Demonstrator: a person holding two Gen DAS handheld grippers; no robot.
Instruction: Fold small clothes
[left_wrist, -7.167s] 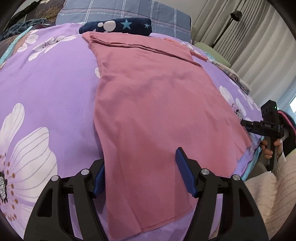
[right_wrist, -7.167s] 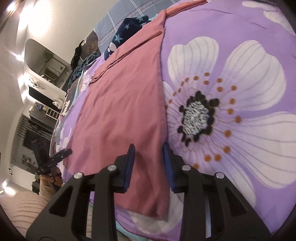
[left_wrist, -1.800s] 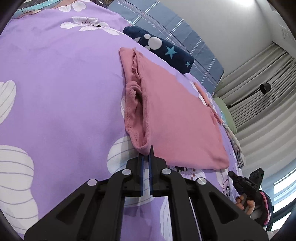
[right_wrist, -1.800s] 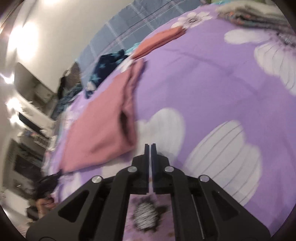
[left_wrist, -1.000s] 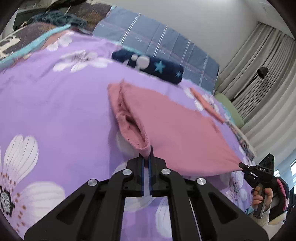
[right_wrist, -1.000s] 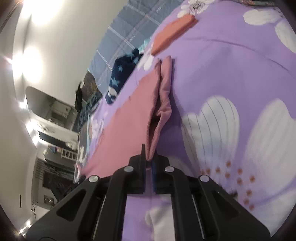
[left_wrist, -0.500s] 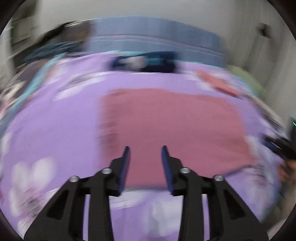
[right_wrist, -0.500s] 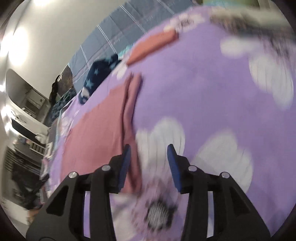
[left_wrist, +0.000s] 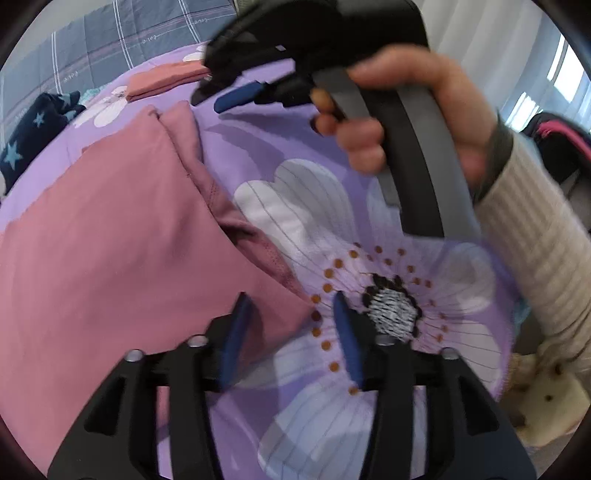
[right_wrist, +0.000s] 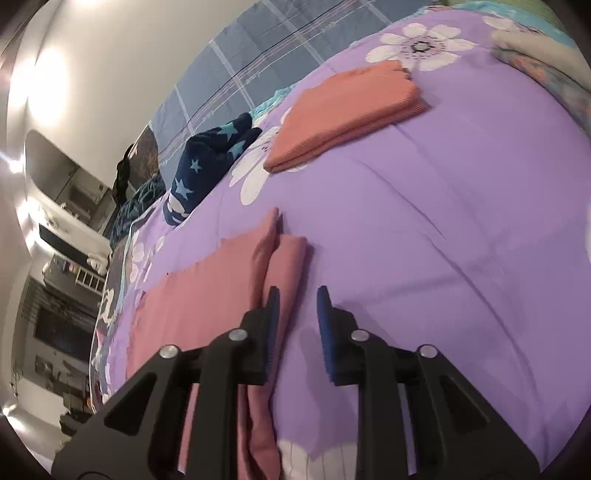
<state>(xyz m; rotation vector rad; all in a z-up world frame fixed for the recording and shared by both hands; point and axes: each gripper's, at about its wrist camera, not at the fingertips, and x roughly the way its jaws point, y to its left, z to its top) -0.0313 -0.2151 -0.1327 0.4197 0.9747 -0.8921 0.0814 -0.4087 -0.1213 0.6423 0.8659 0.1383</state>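
Observation:
A pink garment (left_wrist: 110, 236) lies folded in half on the purple flowered bedspread (left_wrist: 306, 173); it also shows in the right wrist view (right_wrist: 221, 291). My left gripper (left_wrist: 291, 328) is open and empty, over the garment's near right corner. My right gripper (right_wrist: 297, 317) is open and empty, just above the garment's folded right edge. The right gripper also appears in the left wrist view (left_wrist: 236, 99), held by a hand above the bed.
A folded orange garment (right_wrist: 347, 114) lies farther back on the bed. A navy star-print garment (right_wrist: 207, 162) lies at the back left by a blue plaid pillow (right_wrist: 258, 77). A stack of folded clothes (right_wrist: 539, 51) sits at the far right.
Both grippers let go of the pink garment's corners and opened. The garment now lies folded in half. The left gripper swung across to the garment's right corner, close to the right gripper.

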